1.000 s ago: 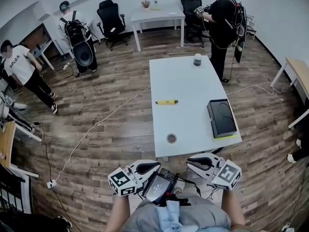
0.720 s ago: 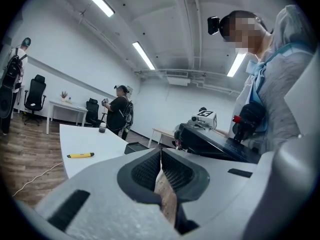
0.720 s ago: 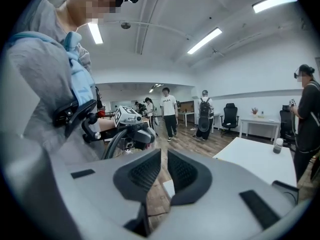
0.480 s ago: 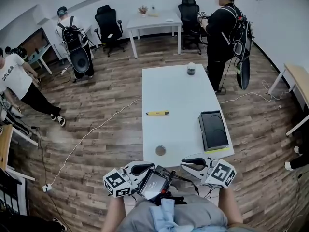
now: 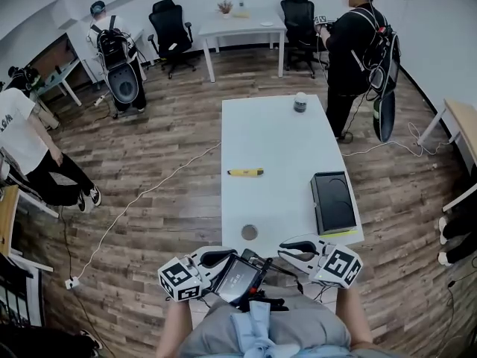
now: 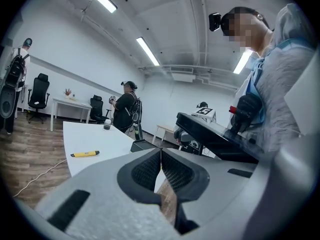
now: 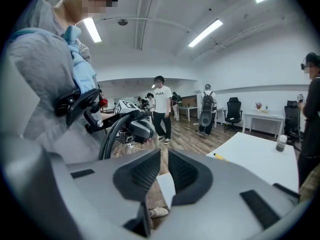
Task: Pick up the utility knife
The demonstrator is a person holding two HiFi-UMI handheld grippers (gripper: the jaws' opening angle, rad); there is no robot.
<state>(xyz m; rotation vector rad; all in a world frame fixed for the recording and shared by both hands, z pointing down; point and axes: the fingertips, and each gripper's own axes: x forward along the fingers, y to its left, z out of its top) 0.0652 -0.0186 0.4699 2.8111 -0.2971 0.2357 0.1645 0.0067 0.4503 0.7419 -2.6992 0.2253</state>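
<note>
The yellow utility knife [image 5: 245, 172] lies flat in the middle of the white table [image 5: 283, 144], its length across the table. It shows small and far off in the left gripper view [image 6: 85, 154], and as a yellow sliver in the right gripper view [image 7: 218, 157]. Both grippers are held close to the person's body at the table's near end, well short of the knife. My left gripper [image 5: 226, 257] [image 6: 161, 151] is shut with nothing in it. My right gripper [image 5: 288, 247] [image 7: 164, 154] is also shut and empty.
On the table stand a black case [image 5: 332, 201] at the right, a small round ring [image 5: 250, 233] near the front edge and a dark jar [image 5: 300, 101] at the far end. A screen device [image 5: 238, 278] hangs at the person's waist. People stand around the room; a cable [image 5: 149, 192] crosses the floor.
The table's near end has come closer to both grippers, which stay shut. The person at the left has walked further toward the picture's left edge.
</note>
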